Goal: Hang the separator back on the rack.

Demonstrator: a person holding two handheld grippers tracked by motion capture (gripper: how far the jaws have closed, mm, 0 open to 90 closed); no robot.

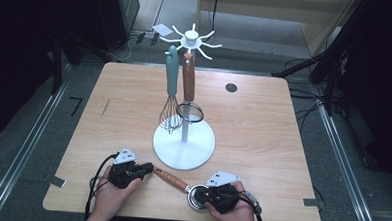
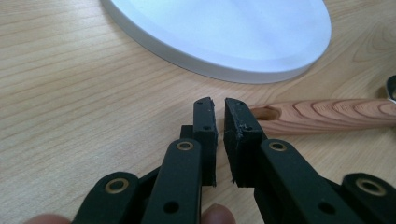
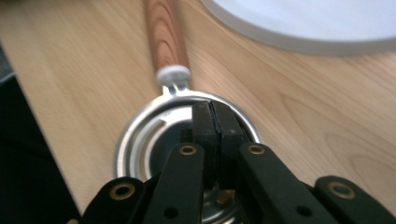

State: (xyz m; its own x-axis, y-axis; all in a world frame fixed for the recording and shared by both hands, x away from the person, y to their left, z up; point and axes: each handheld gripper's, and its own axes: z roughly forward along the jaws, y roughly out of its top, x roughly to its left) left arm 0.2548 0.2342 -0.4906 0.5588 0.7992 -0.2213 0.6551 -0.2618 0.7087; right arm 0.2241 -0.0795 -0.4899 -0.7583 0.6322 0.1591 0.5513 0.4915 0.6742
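Observation:
A utensil with a wooden handle [image 1: 171, 179] and a round metal head [image 1: 195, 199] lies flat near the table's front edge. My left gripper [image 1: 149, 167] rests at the handle's free end. In the left gripper view its jaws [image 2: 219, 105] stand almost together with nothing between them, and the handle [image 2: 327, 114] lies just to their right. My right gripper [image 1: 201, 193] sits over the metal head. In the right gripper view its pads [image 3: 215, 106] are pressed together above the shiny rim [image 3: 140, 140], with the handle [image 3: 166, 32] running away beyond.
A white utensil stand [image 1: 184, 150] with a round base stands mid-table, just behind the grippers. From its hooks hang a teal-handled whisk [image 1: 171, 89] and a wooden-handled utensil [image 1: 188, 77]. A dark round hole [image 1: 231, 87] sits at the back right of the tabletop.

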